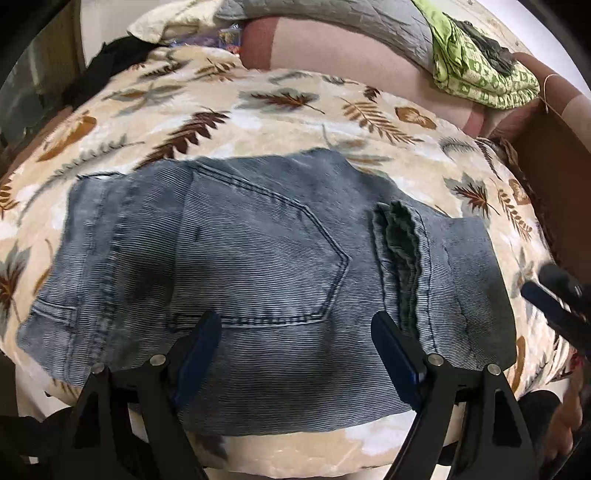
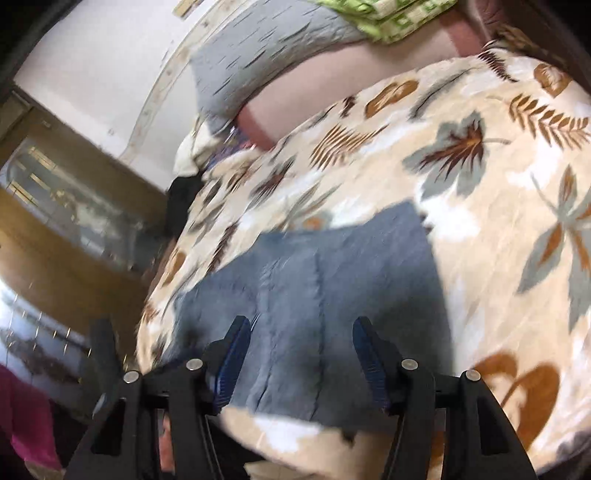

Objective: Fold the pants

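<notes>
One pair of folded grey pants (image 1: 258, 251) lies on the leaf-print bed (image 1: 258, 107). Both hand-held grippers, left (image 1: 295, 332) and right (image 2: 301, 332), hover open, seemingly empty despite blur.

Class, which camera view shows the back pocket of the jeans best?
The left wrist view: the back pocket is sharp, its stitched outline complete. In the right wrist view the jeans are motion-blurred, and no pocket can be made out.

Probably a home bedroom: leaf-print blanket (image 1: 258, 110) over bed, pillow (image 1: 332, 22).
</notes>
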A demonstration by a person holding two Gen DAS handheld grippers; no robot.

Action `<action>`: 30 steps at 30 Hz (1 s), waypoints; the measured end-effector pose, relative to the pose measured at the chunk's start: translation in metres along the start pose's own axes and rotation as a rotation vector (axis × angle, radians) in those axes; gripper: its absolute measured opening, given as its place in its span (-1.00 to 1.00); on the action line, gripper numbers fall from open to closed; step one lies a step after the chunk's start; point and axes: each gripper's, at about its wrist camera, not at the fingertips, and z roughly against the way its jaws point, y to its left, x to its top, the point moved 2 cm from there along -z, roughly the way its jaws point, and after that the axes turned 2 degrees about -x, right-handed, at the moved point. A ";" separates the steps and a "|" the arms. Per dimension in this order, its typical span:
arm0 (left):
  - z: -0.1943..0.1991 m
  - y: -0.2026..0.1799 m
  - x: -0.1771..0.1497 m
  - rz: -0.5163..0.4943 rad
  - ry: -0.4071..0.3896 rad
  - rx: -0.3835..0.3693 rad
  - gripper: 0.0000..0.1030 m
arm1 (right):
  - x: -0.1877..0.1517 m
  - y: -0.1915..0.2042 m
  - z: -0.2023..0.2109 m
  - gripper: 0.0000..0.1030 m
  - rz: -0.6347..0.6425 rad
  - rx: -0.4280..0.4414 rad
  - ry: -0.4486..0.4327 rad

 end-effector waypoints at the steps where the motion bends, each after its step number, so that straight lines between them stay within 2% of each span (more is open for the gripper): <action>1: 0.000 0.000 0.001 0.003 -0.001 0.003 0.63 | 0.004 0.001 -0.004 0.16 0.006 -0.009 -0.002; 5: 0.003 0.002 0.016 0.016 -0.014 0.008 0.63 | 0.007 0.013 -0.032 0.10 0.064 -0.068 0.010; 8: -0.002 -0.007 0.033 0.007 -0.028 0.003 0.63 | -0.004 0.000 -0.074 0.10 0.051 -0.138 0.113; 10: -0.011 -0.015 0.042 -0.004 -0.008 -0.011 0.63 | -0.009 -0.003 -0.065 0.02 0.052 -0.130 0.067; 13: -0.024 -0.034 0.054 -0.046 0.009 -0.019 0.63 | -0.014 -0.001 -0.041 0.02 0.063 -0.104 0.039; 17: -0.014 -0.062 0.059 -0.104 -0.052 -0.033 0.63 | -0.034 -0.005 -0.004 0.05 0.093 -0.074 -0.011; 19: -0.017 -0.073 0.056 -0.144 -0.055 -0.003 0.63 | -0.050 -0.008 0.000 0.05 0.121 -0.120 -0.013; 23: -0.048 -0.080 0.052 -0.246 -0.034 0.197 0.63 | -0.077 -0.005 -0.007 0.06 0.152 -0.149 -0.009; 24: -0.059 -0.077 0.052 -0.257 -0.012 0.230 0.63 | -0.083 0.000 -0.011 0.06 0.203 -0.194 -0.029; 25: -0.070 -0.074 0.053 -0.263 0.012 0.245 0.66 | -0.086 0.004 -0.014 0.06 0.237 -0.218 -0.041; 27: -0.076 -0.069 0.056 -0.246 0.000 0.222 0.71 | -0.092 0.012 -0.021 0.06 0.311 -0.280 -0.064; 30: -0.071 -0.071 0.061 -0.245 -0.001 0.218 0.70 | -0.093 0.016 -0.020 0.06 0.345 -0.307 -0.059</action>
